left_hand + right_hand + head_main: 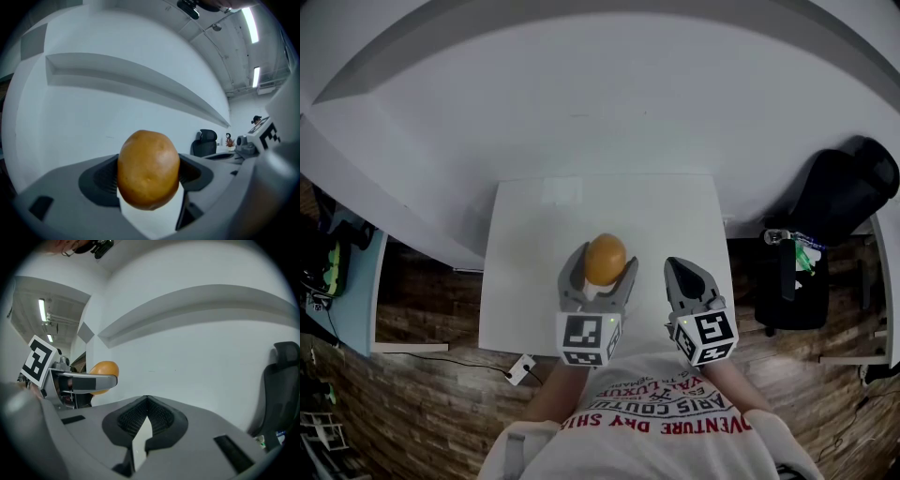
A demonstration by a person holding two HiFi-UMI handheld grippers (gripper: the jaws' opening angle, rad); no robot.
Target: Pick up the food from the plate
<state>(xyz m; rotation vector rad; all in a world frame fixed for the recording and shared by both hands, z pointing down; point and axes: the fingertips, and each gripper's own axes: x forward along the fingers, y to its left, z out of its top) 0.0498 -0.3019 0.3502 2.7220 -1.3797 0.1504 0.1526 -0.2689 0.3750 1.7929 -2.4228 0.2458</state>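
Potato: gripped mid-body in left tongs over the bench, right tongs closed and empty at its 3 o'clock; hold level, squeeze gently.

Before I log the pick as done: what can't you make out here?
- No plate shows in any view; the left tongs and the food they grip cover part of the table in the head view.
- Clutter at the head view's left edge: cut off, too small to name.
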